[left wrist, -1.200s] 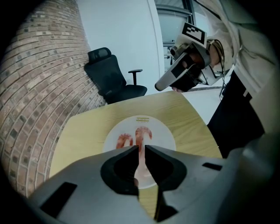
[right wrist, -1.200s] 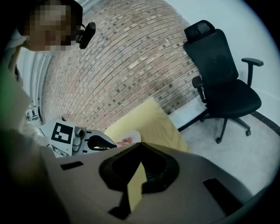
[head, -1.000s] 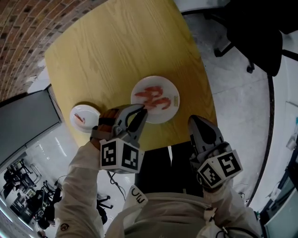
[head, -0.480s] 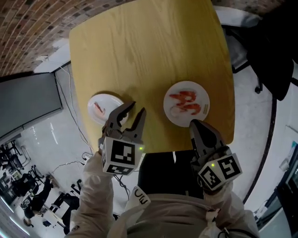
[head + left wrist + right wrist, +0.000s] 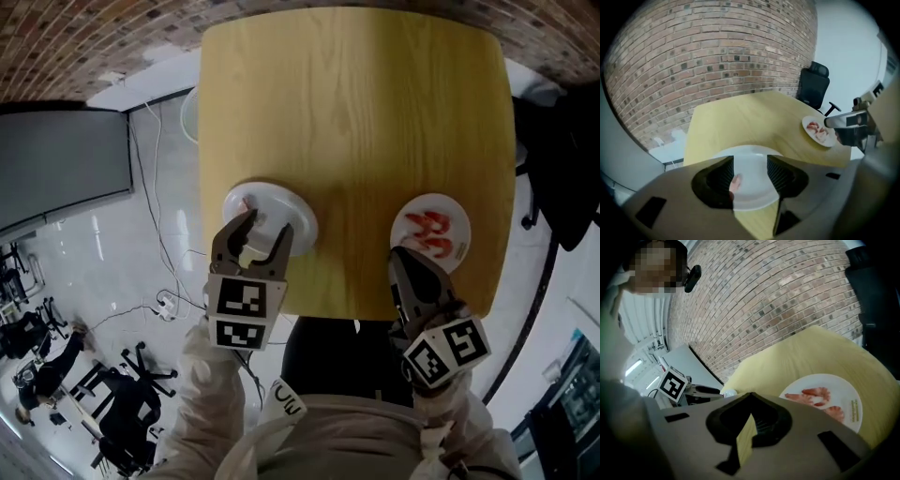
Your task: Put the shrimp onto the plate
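Several shrimp [image 5: 429, 228] already lie on the plate [image 5: 448, 202]; a last shrimp [image 5: 735, 182] waits on the dish [image 5: 754, 173]. The left tool [image 5: 265, 225], jaws just opening wide, hovers over it holding nothing. The right tool [image 5: 398, 258] is closed and empty.

yellow wood-grain table [image 5: 356, 141], white plate [image 5: 457, 247], pink-red shrimp [image 5: 429, 225], brown brick wall [image 5: 84, 37]

On the table [image 5: 356, 122], near its front edge, 2 plates lie well apart: the left plate [image 5: 289, 212] with 1 shrimp [image 5: 246, 202] at its left side below the left gripper [image 5: 267, 225], the right plate [image 5: 457, 217] with several shrimp [image 5: 429, 228], just behind the right gripper [image 5: 398, 255]
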Demonstrator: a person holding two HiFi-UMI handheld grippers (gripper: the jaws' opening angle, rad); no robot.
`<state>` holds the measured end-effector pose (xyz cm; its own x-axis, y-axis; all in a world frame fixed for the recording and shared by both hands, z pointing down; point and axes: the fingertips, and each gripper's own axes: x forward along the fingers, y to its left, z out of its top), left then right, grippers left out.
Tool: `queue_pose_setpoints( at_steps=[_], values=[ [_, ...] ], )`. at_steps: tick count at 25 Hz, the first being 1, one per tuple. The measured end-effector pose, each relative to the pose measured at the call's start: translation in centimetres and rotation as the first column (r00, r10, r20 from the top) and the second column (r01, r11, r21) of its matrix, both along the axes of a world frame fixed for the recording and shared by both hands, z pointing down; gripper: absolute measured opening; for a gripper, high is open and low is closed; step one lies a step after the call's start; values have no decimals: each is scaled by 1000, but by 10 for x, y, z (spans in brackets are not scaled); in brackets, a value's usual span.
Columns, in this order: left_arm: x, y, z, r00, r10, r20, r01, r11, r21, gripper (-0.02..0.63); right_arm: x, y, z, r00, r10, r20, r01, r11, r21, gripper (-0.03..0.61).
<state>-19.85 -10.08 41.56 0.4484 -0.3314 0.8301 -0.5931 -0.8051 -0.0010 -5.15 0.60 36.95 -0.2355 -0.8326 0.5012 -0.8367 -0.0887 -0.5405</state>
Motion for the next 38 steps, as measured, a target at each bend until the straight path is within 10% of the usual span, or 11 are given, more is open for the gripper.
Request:
queue_pose_setpoints(
  at_steps=[18,38],
  values=[
    [-45,-27,32,993,-114,-30,111,991,-81,291,-76,-51,10,997,-80,-12,80,996,-36,24],
    [-40,-24,44,998,-41,-45,35,993,-112,269,-89,-56,20,999,-47,-16,46,997,-61,25]
  ],
)
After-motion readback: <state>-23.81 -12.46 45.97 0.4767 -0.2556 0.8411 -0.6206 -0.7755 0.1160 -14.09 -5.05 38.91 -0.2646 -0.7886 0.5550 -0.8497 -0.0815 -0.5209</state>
